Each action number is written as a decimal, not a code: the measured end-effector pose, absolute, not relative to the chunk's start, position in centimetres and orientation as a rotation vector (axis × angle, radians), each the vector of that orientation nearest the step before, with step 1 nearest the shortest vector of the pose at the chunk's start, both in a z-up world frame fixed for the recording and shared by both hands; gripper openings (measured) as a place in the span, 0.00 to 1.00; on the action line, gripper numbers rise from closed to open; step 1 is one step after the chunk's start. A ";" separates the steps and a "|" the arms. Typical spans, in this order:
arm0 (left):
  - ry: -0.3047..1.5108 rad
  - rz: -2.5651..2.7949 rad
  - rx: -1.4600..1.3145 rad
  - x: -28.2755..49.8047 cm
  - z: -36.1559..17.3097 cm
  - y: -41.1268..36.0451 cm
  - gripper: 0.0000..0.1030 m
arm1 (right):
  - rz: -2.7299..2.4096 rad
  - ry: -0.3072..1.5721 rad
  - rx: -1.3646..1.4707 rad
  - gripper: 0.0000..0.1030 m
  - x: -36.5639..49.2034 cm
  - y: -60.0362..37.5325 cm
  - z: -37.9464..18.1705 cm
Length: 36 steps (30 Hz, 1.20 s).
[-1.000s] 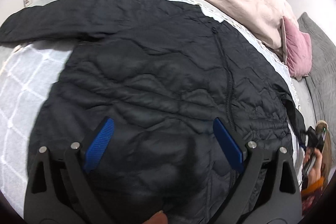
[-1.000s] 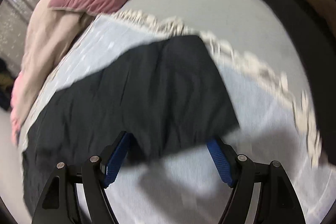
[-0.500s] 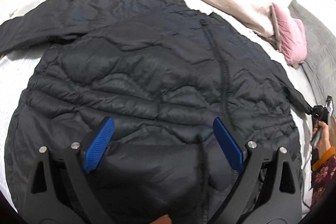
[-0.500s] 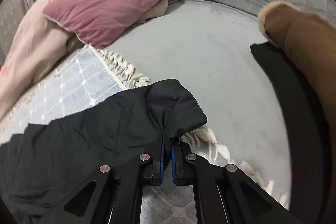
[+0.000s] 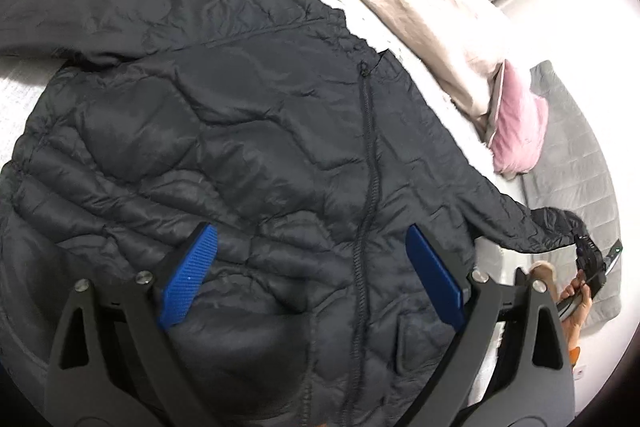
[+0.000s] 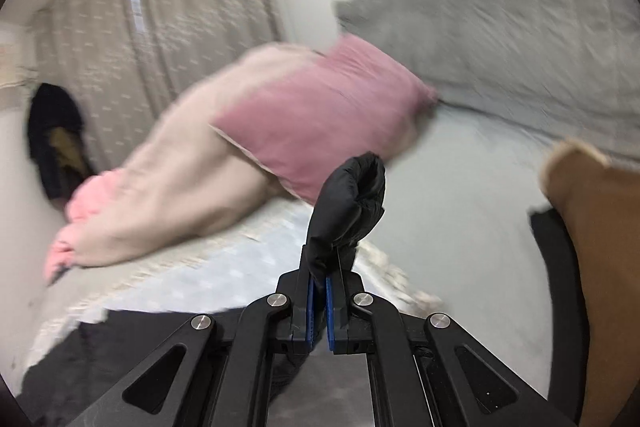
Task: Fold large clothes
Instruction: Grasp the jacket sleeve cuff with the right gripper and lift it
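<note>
grippers on the black jacket

the left gripper [image 5: 312, 267] hovers spread wide over the black jacket [image 5: 248, 147], which lies flat, zipped, across the bed [image 5: 24, 83]. right of it, a pink pillow [image 6: 320, 123]. the right gripper [image 6: 319, 311] is pressed together, pinching the jacket's sleeve cuff [image 6: 348, 203] aloft.

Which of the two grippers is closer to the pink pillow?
Right. The right gripper, clamped on the jacket's sleeve cuff, is lifted just before the pink pillow; the left gripper hovers over the jacket's hem, farther away.
</note>
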State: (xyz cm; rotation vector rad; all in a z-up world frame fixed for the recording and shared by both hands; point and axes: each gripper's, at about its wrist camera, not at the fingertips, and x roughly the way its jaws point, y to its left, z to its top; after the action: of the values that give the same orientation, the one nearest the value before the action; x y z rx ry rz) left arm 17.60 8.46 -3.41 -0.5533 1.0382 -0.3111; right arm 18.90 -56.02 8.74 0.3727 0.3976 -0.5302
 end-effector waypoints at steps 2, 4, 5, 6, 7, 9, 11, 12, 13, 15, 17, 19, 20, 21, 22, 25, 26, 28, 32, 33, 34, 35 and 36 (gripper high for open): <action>1.014 -0.330 -0.546 17.5 -2.5 8.2 0.92 | -0.465 0.366 0.328 0.03 19.6 -53.0 11.8; 0.992 -0.348 -0.540 17.5 -1.6 8.0 0.92 | -0.396 0.345 0.298 0.03 20.4 -50.0 14.2; 0.978 -0.357 -0.536 17.5 -1.1 7.9 0.92 | -0.369 0.338 0.286 0.03 20.7 -48.6 15.0; 0.967 -0.362 -0.531 17.5 -0.7 7.9 0.92 | -0.332 0.331 0.274 0.03 21.2 -47.1 15.9; 0.958 -0.365 -0.529 17.7 -0.5 8.0 0.92 | -0.292 0.326 0.265 0.03 21.8 -45.4 16.7; 0.931 -0.381 -0.524 17.9 0.2 8.0 0.92 | -0.198 0.324 0.236 0.03 23.3 -41.3 18.5; 0.884 -0.421 -0.534 18.4 1.0 8.5 0.92 | -0.116 0.332 0.213 0.03 24.7 -37.5 19.4; 0.865 -0.443 -0.543 18.6 1.3 8.7 0.92 | -0.074 0.342 0.201 0.03 25.4 -35.5 19.7; 0.840 -0.464 -0.553 19.1 1.6 9.0 0.92 | -0.034 0.355 0.186 0.03 26.2 -33.2 19.8; 0.801 -0.475 -0.562 20.0 1.9 9.7 0.92 | 0.047 0.394 0.149 0.03 28.3 -28.7 19.6; 0.767 -0.498 -0.582 21.0 1.7 10.5 0.92 | 0.112 0.448 0.112 0.03 30.2 -24.9 18.8; 0.763 -0.512 -0.614 21.9 0.8 11.1 0.92 | 0.160 0.515 0.070 0.05 32.1 -21.7 17.4; 0.770 -0.519 -0.638 22.4 0.1 11.5 0.92 | 0.192 0.561 0.057 0.06 33.2 -20.4 16.4; 0.781 -0.524 -0.667 22.9 -0.7 11.9 0.92 | 0.228 0.604 0.061 0.08 33.4 -19.7 15.2; 0.795 -0.525 -0.692 23.5 -1.5 12.2 0.92 | 0.311 0.695 0.087 0.12 34.6 -18.8 13.9; 0.828 -0.514 -0.711 24.6 -3.0 12.9 0.92 | 0.416 0.810 0.156 0.25 35.7 -18.9 11.7; 0.829 -0.512 -0.703 24.6 -3.1 12.8 0.92 | 0.412 0.797 0.162 0.29 35.7 -19.6 11.3; 0.834 -0.515 -0.682 25.0 -3.4 12.4 0.91 | 0.354 0.784 0.157 0.50 36.0 -21.3 10.8; 0.868 -0.528 -0.602 26.1 -3.9 9.9 0.89 | 0.253 0.820 0.261 0.53 37.5 -27.0 7.8; 0.884 -0.520 -0.569 26.4 -4.3 9.0 0.85 | 0.221 0.829 0.273 0.53 37.5 -28.3 7.1; 0.901 -0.511 -0.544 26.8 -4.6 8.3 0.82 | 0.158 0.849 0.283 0.53 37.8 -30.1 5.7; 0.929 -0.493 -0.513 27.3 -5.2 7.4 0.75 | 0.102 0.870 0.283 0.53 38.0 -31.7 4.4; 0.947 -0.483 -0.495 27.7 -5.7 6.8 0.65 | 0.055 0.889 0.288 0.53 38.2 -33.1 3.3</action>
State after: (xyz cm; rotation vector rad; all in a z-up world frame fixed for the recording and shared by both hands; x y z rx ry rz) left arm 27.65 6.75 -5.73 -0.4952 0.9469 -0.4831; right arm 38.25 -33.06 3.31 0.2885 0.8891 0.0551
